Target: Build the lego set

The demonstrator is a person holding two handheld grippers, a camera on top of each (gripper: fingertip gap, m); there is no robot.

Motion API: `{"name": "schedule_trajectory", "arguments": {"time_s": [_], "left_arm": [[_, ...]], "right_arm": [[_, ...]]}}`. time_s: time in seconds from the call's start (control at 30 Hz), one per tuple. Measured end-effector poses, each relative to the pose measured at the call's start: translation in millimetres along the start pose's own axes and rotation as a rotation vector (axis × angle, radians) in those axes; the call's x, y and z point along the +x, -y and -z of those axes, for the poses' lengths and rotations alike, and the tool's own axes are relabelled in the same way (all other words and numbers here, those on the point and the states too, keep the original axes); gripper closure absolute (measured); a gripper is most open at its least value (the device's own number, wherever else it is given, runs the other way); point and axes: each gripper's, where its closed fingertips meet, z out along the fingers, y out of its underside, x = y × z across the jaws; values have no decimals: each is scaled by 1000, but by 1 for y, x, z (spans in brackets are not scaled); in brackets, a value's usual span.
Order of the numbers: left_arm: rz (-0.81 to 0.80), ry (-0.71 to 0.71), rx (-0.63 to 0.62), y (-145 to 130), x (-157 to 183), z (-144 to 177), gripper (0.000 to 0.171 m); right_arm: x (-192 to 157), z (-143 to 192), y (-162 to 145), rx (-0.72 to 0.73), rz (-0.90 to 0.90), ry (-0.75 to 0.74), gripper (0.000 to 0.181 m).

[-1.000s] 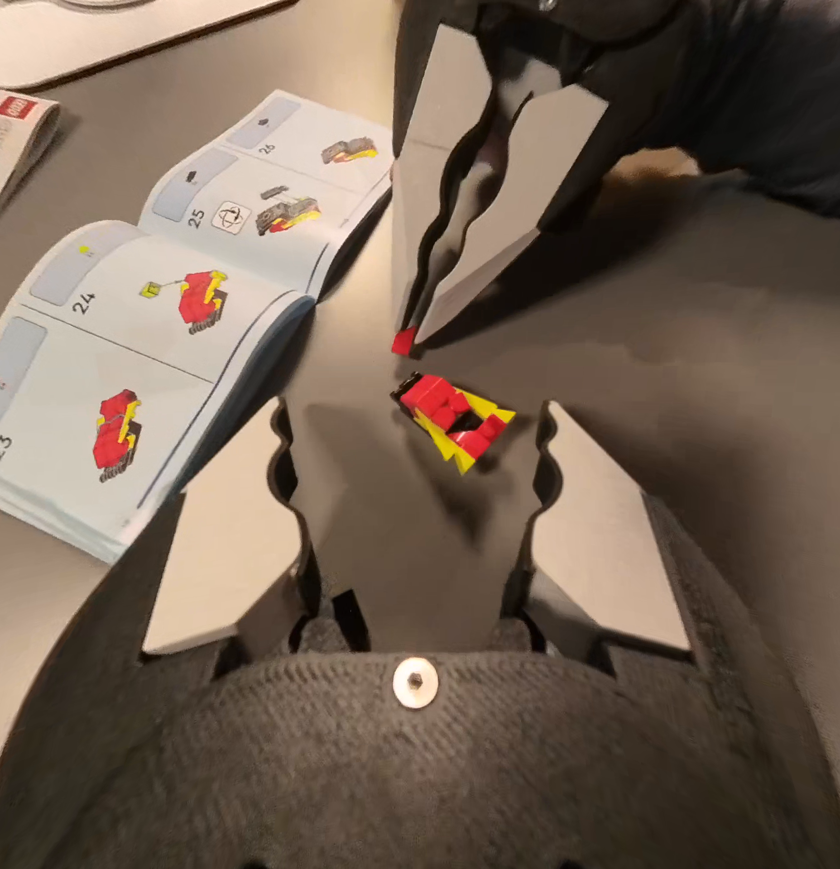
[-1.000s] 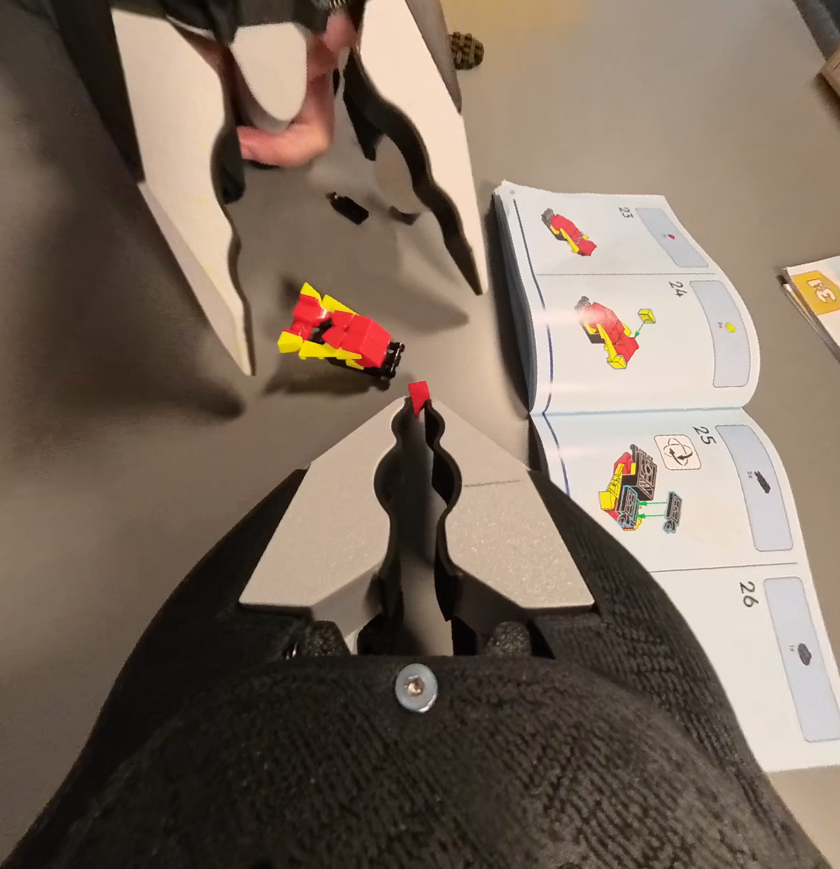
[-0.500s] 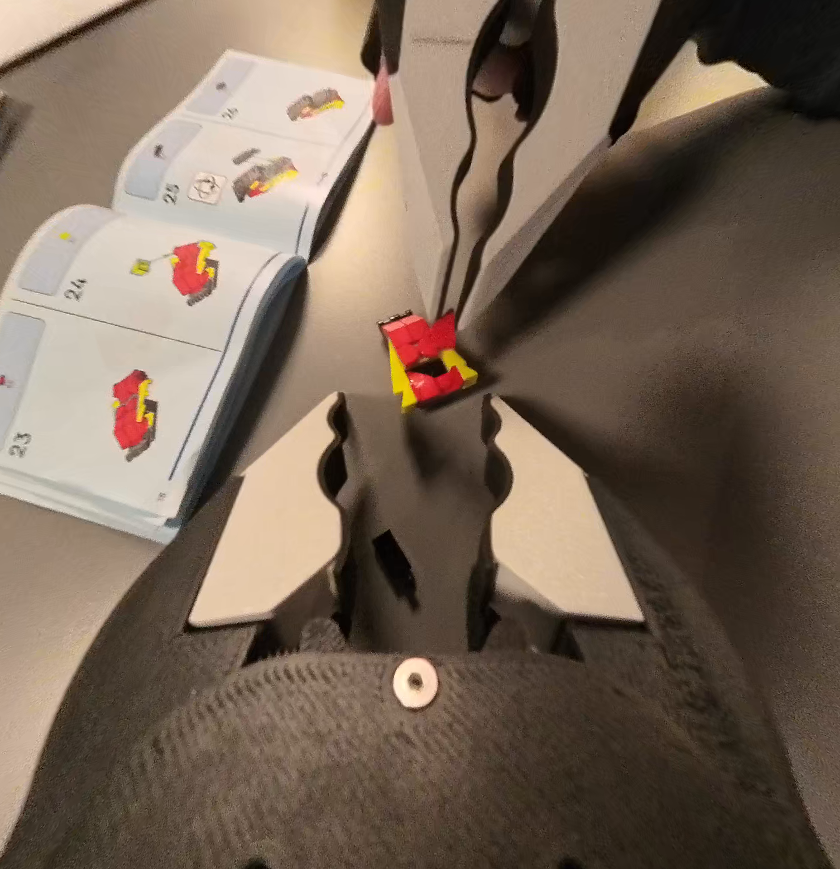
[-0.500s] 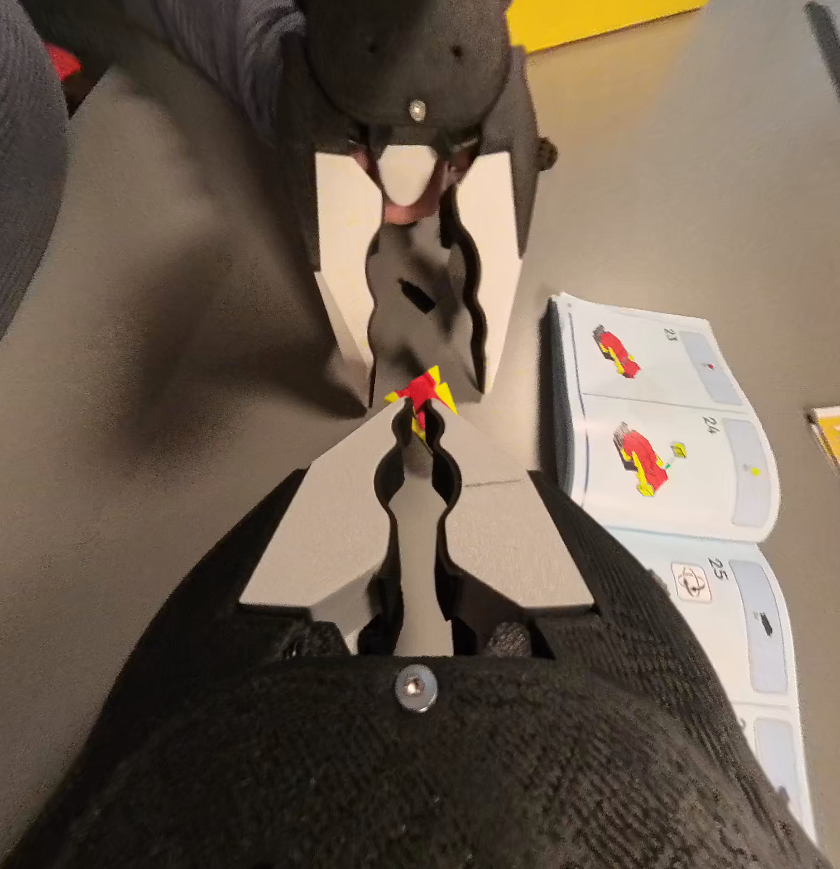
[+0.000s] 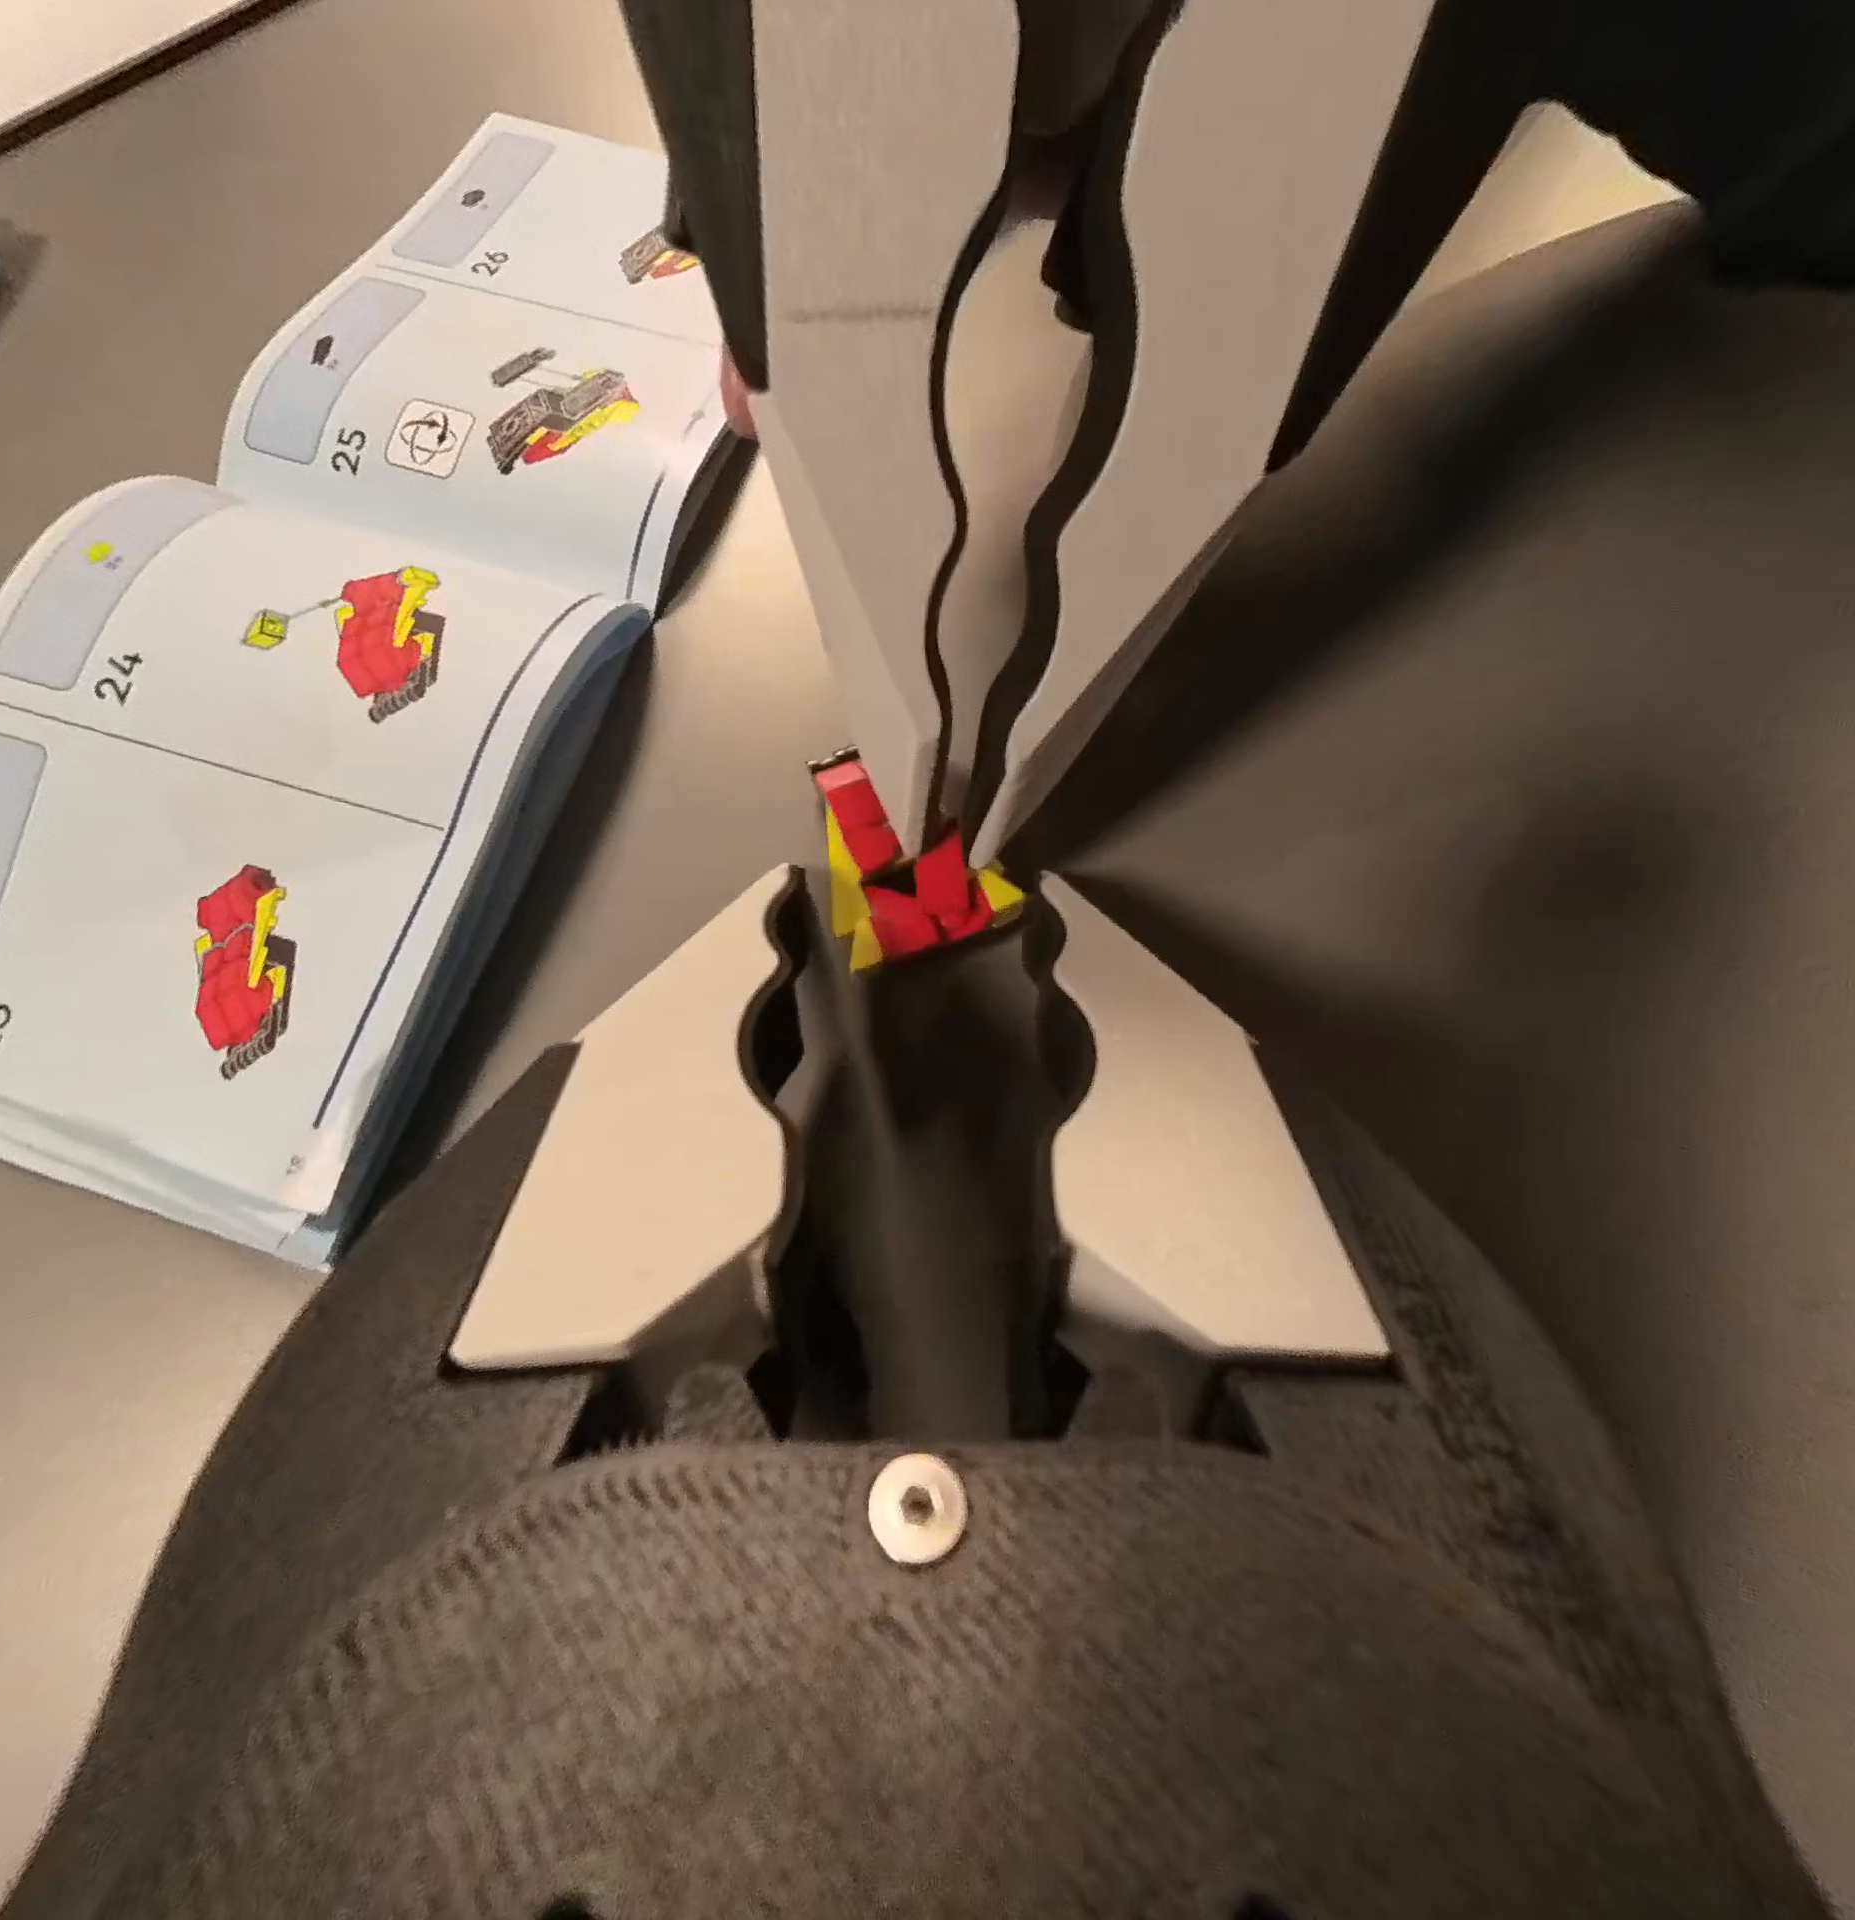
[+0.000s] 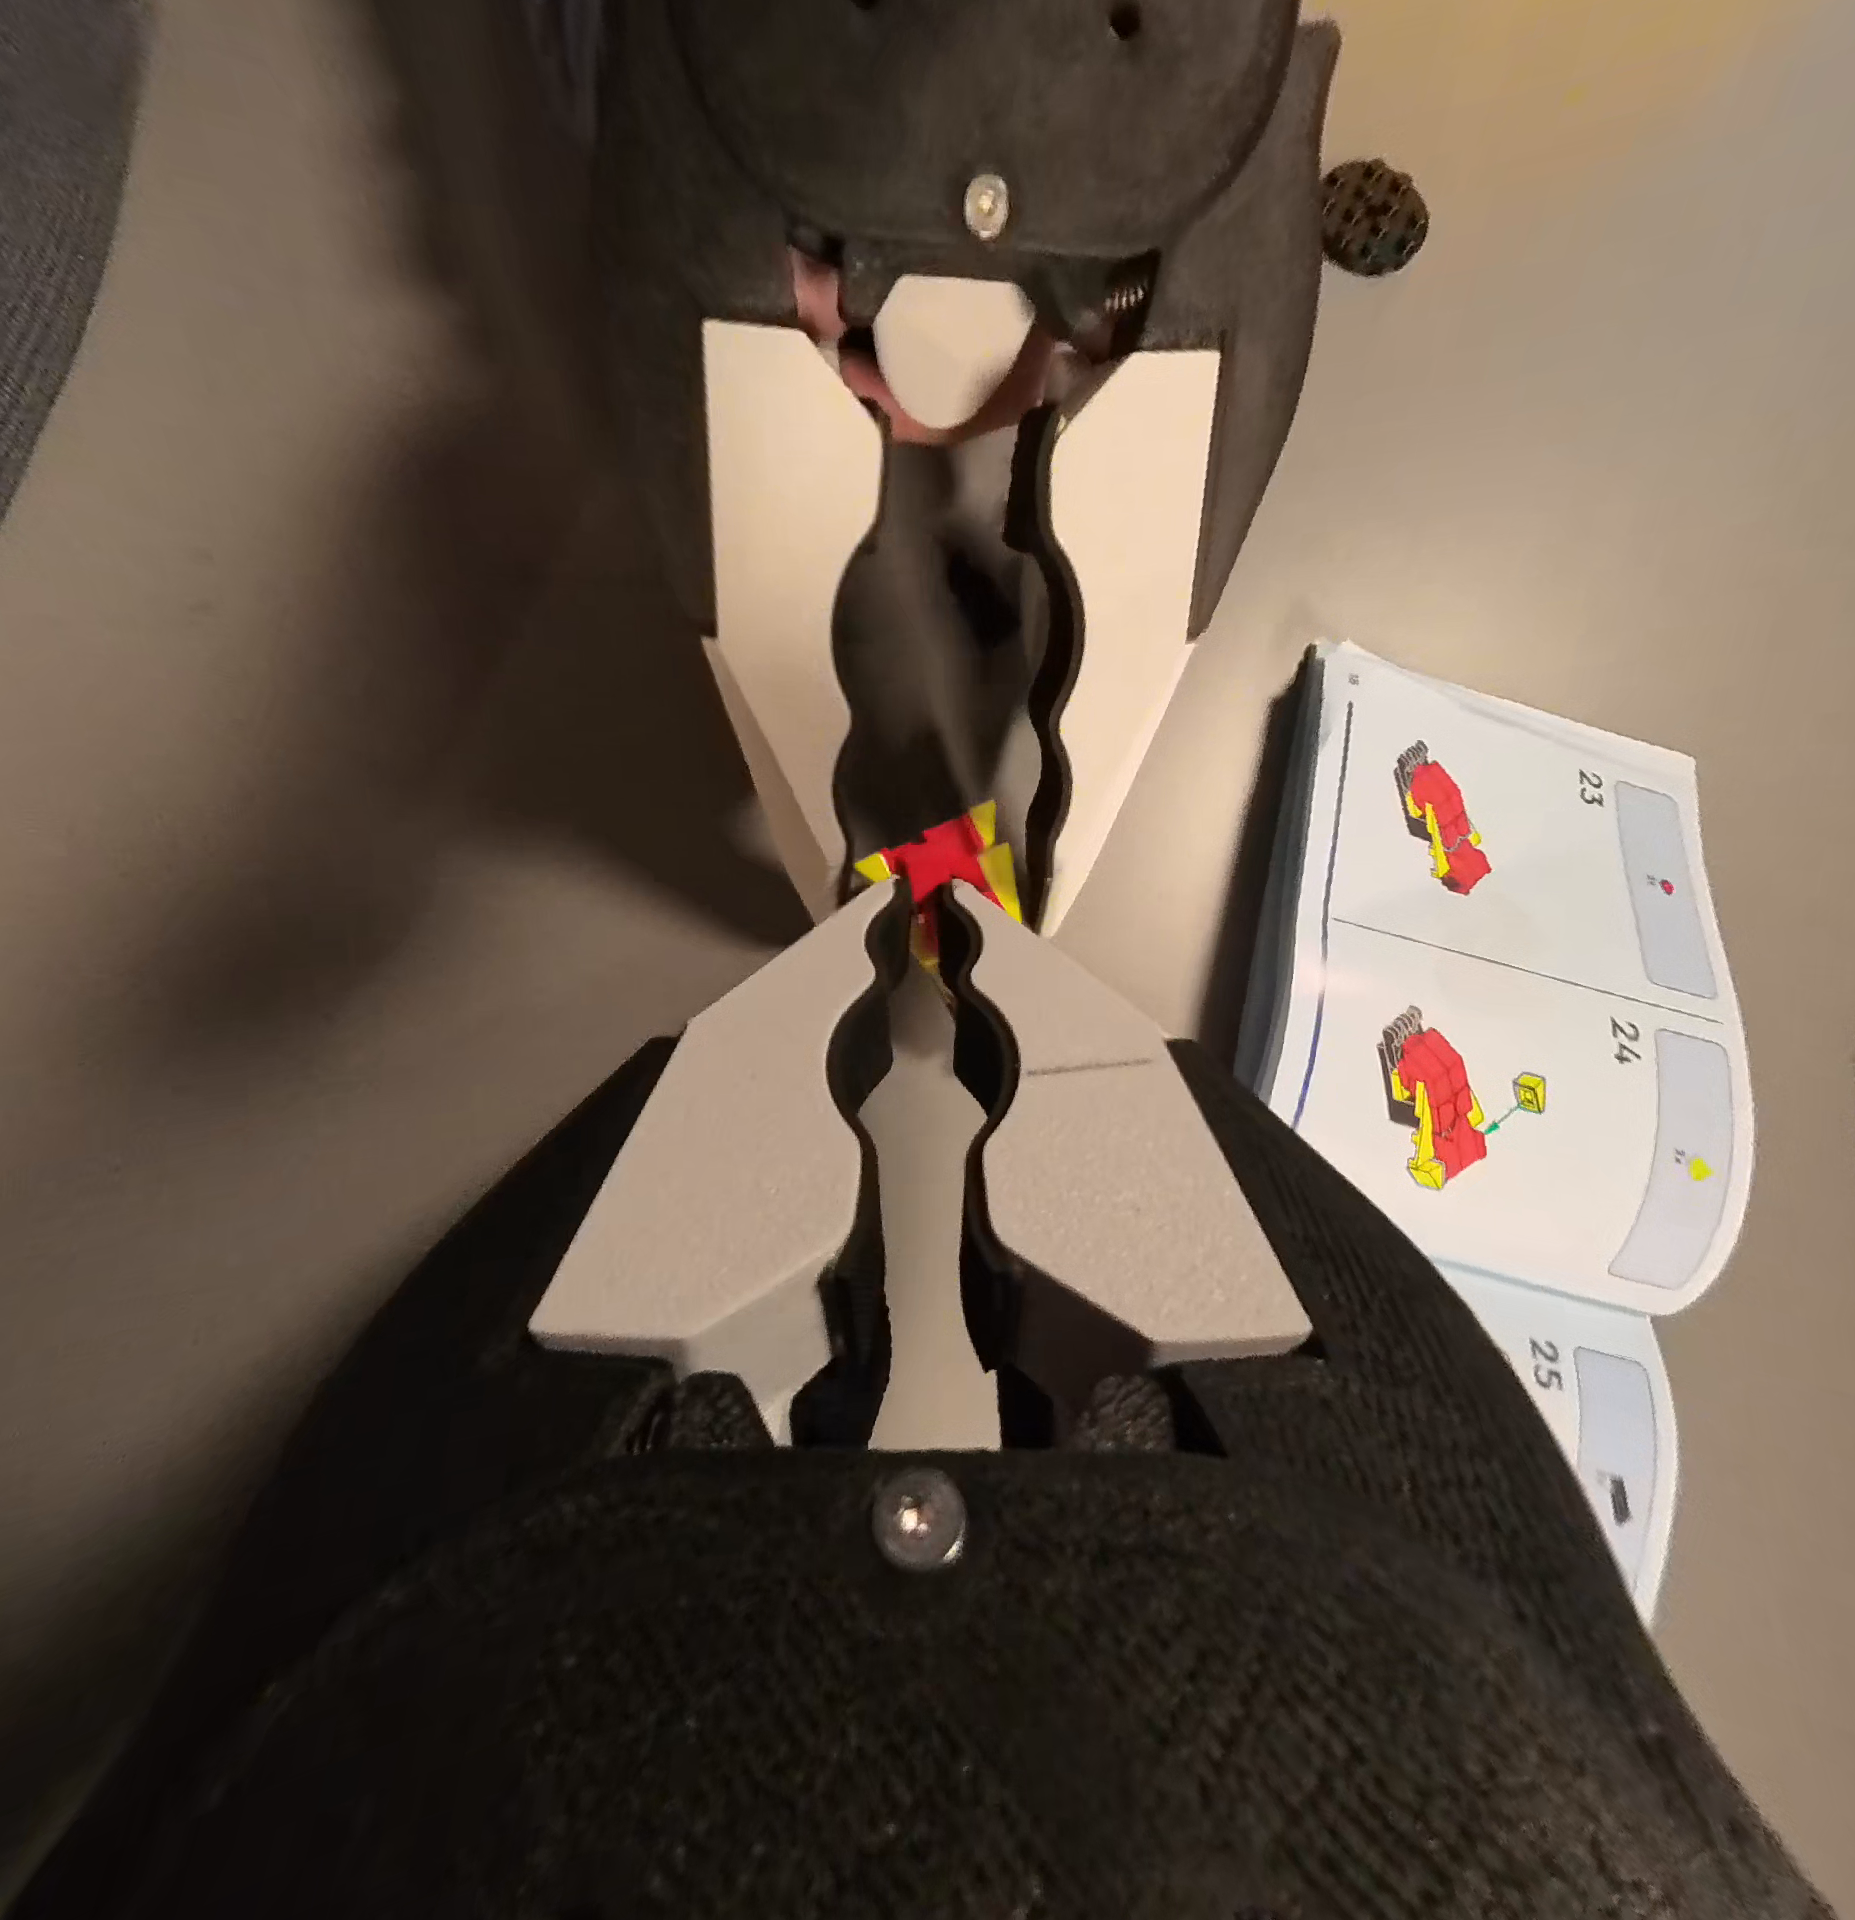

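Note:
The red and yellow lego model (image 5: 902, 914) sits between the fingertips of my left gripper (image 5: 923, 883), which is closed on its sides just above the grey table. My right gripper (image 5: 954, 821) comes in from the far side. It is shut on a small red brick (image 5: 944, 862) and holds it against the model's top. In the right wrist view my right gripper (image 6: 923, 904) meets the model (image 6: 944, 847) tip to tip with the left gripper (image 6: 941, 881). The small brick is hard to tell apart from the model there.
The open instruction booklet (image 5: 331, 727) lies on the table left of the grippers, and it shows on the right in the right wrist view (image 6: 1505, 987). A small round black object (image 6: 1372, 216) lies beyond the left gripper. Bare grey table (image 5: 1525, 831) lies to the right. Both grippers' tips are close together, under 4 cm apart.
My left gripper moved up to the model and closed on it. My right gripper brought the small red brick onto the model's top. The model has turned between the fingers.

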Motion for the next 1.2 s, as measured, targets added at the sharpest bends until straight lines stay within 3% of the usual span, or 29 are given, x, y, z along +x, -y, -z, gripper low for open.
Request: {"name": "schedule_trajectory", "arguments": {"time_s": [0.5,0.8,0.97,1.07,1.2], "left_arm": [[-10,-17,0,-1,1,1,136],[-10,-19,0,-1,1,1,136],[-2,-25,2,0,1,1,136],[26,-37,28,3,-1,4,136],[104,-59,104,11,-8,13,136]], "right_arm": [[-3,-2,3,43,-55,68,177],[0,1,2,20,-42,31,169],[-6,6,7,47,69,-95,138],[-3,-1,-3,-7,194,-250,120],[18,9,-3,-39,317,-533,118]]}}
